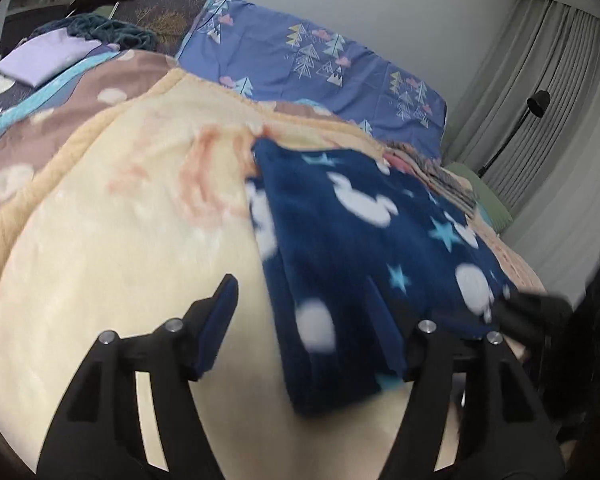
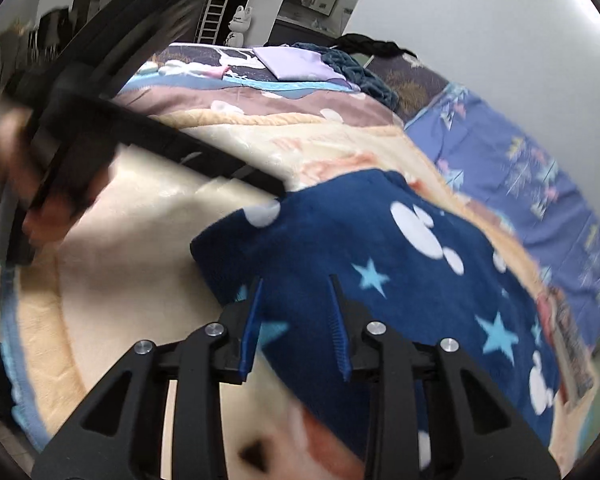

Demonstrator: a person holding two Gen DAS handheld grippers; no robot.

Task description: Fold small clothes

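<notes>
A navy fleece garment (image 1: pixel 364 248) with white mouse heads and blue stars lies folded on a cream blanket (image 1: pixel 120 240); it also shows in the right wrist view (image 2: pixel 400 264). My left gripper (image 1: pixel 300 304) is open wide, its right finger over the garment's near left edge, its left finger over the blanket. My right gripper (image 2: pixel 296 312) is open with a narrower gap, both fingers over the garment's near edge; nothing is clamped. The left gripper shows blurred at the left of the right wrist view (image 2: pixel 112 136).
The cream blanket (image 2: pixel 132 272) covers a bed with a brown and blue quilt (image 1: pixel 60 96). A blue tree-print pillow (image 1: pixel 320 68) lies at the back. A folded lilac cloth (image 1: pixel 48 60) and teal knit (image 1: pixel 112 32) sit far left. A floor lamp (image 1: pixel 536 104) and curtains stand right.
</notes>
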